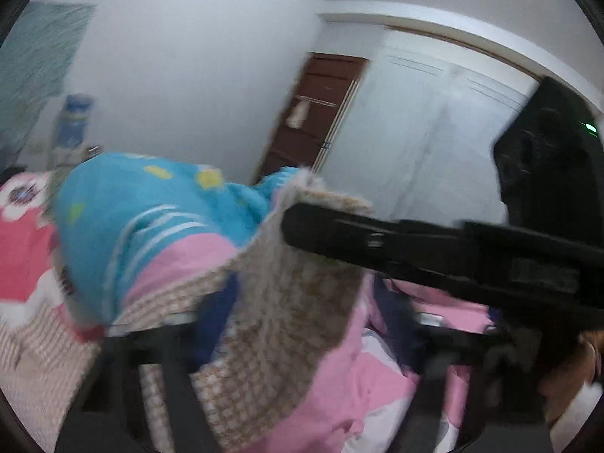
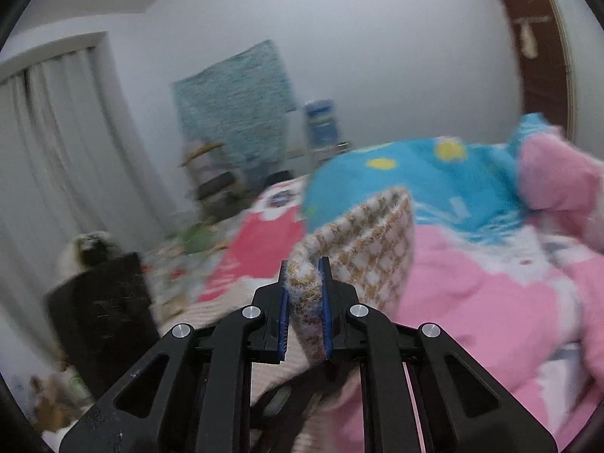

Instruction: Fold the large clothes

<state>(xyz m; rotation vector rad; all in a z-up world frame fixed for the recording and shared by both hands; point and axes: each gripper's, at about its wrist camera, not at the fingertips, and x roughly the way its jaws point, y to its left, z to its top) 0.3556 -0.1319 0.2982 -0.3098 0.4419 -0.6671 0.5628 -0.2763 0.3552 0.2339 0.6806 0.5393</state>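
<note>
Left wrist view: the checked fleece garment hangs over the left gripper, whose blurred fingers seem to have it between them; the right gripper reaches in from the right onto its top edge. Right wrist view: the right gripper is clenched on the garment's folded edge, lifted above the pink bedding
</note>
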